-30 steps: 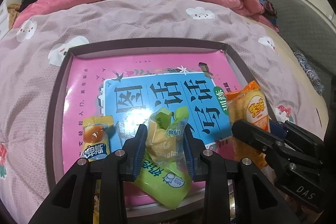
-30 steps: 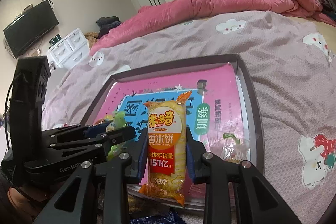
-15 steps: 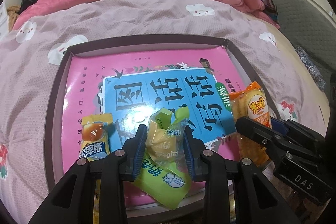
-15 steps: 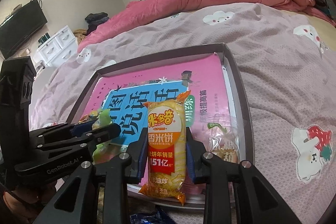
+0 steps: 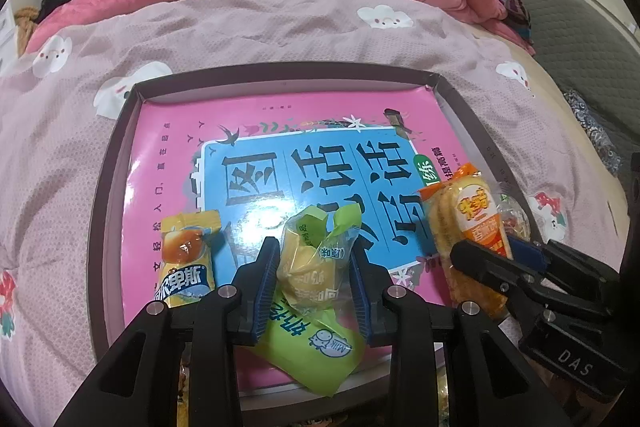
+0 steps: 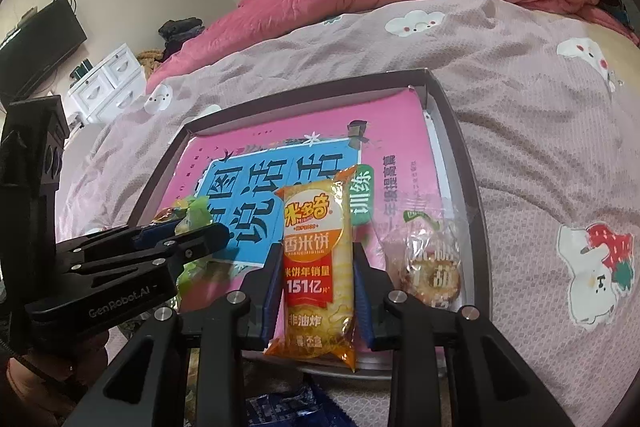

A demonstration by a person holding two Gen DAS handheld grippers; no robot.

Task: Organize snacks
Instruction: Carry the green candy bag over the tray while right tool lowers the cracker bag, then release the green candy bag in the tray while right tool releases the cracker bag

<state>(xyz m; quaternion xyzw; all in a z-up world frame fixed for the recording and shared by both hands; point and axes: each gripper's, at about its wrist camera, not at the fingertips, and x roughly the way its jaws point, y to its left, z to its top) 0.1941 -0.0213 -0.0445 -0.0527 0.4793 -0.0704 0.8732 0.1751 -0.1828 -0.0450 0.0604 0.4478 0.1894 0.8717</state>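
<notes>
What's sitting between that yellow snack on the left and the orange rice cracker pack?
In the left wrist view, the green packet, held by the left gripper, sits between the yellow snack and the cracker pack.

Right gripper [image 6: 316,279] clamps the rice cracker pack [image 6: 318,259] upright over the tray's [image 6: 466,163] near edge; left gripper [image 6: 192,233] grips a green packet [image 6: 196,215].

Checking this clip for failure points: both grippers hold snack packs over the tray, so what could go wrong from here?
1. The left gripper pinches the crumpled green pack by loose film, so it may slip.
2. The right gripper squeezes the rice cracker pack; the crackers could crack.
3. The grippers sit close together, and the cookie pack lies beside the right one, so either might get bumped.
</notes>
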